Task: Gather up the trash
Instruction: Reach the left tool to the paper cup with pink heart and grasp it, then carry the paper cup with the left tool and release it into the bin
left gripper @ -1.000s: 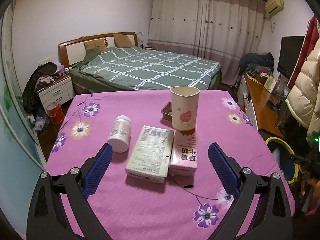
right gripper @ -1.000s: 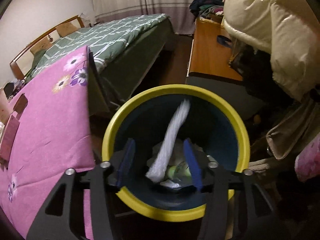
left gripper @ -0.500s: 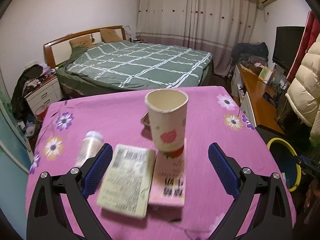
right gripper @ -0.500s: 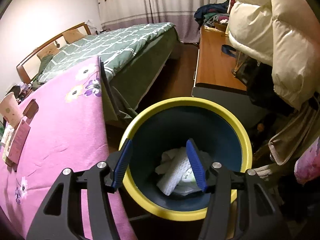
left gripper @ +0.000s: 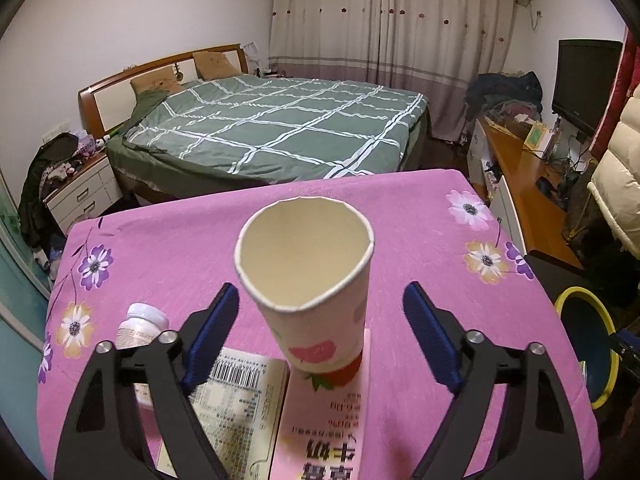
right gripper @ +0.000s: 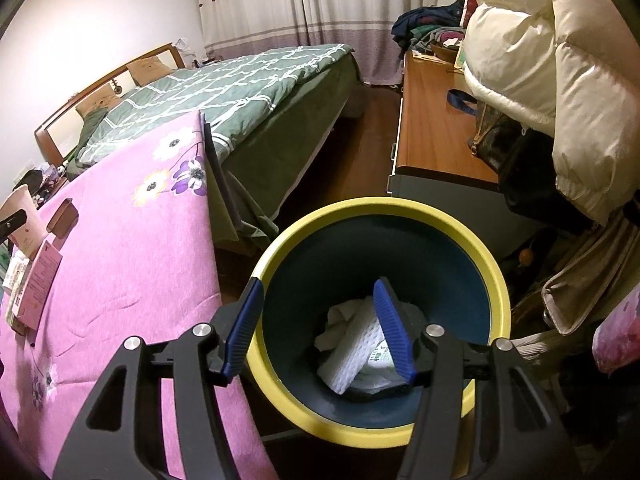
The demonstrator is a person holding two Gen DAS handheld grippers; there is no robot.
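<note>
On the pink table, the cup hides part of the carton. Left gripper closing around it, pads apart; right gripper spread, empty, above the bin.

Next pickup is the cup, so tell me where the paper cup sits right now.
In the left wrist view the paper cup stands upright on the pink carton, between the closing, not-yet-touching jaws of the left gripper, with the white bottle to its left.
</note>
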